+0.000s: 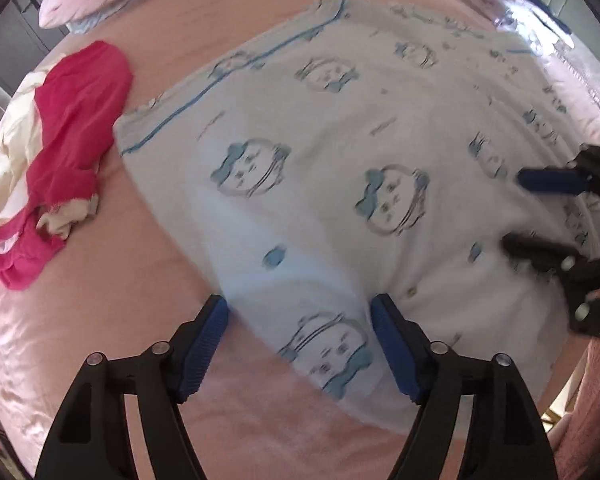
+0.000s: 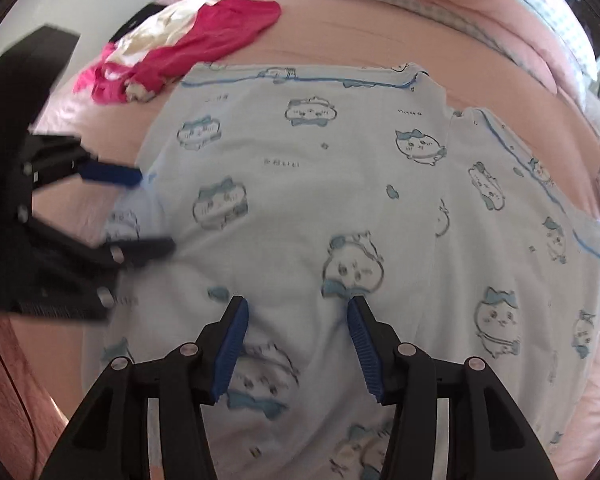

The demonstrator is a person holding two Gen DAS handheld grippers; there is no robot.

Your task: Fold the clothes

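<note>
A pale blue pyjama top [image 1: 340,128] printed with cartoon faces lies spread flat on the pink bed sheet [image 1: 100,320], with blue piping along its far edge. My left gripper [image 1: 300,306] hangs open over the top's near corner, its blue pads [image 1: 204,344] wide apart and cloth lying flat below them. My right gripper [image 1: 516,212] comes in from the right over the same garment. In the right wrist view the pyjama top [image 2: 340,168] fills the middle. There my right gripper [image 2: 297,304] stands open above it, and my left gripper [image 2: 156,212] reaches in at the top's left edge.
A red garment [image 1: 76,120] lies bunched with a cream one [image 1: 8,152] on the sheet left of the top; the red garment [image 2: 212,40] sits at the far left in the right wrist view. Pink and checked bedding [image 2: 480,12] is piled along the back.
</note>
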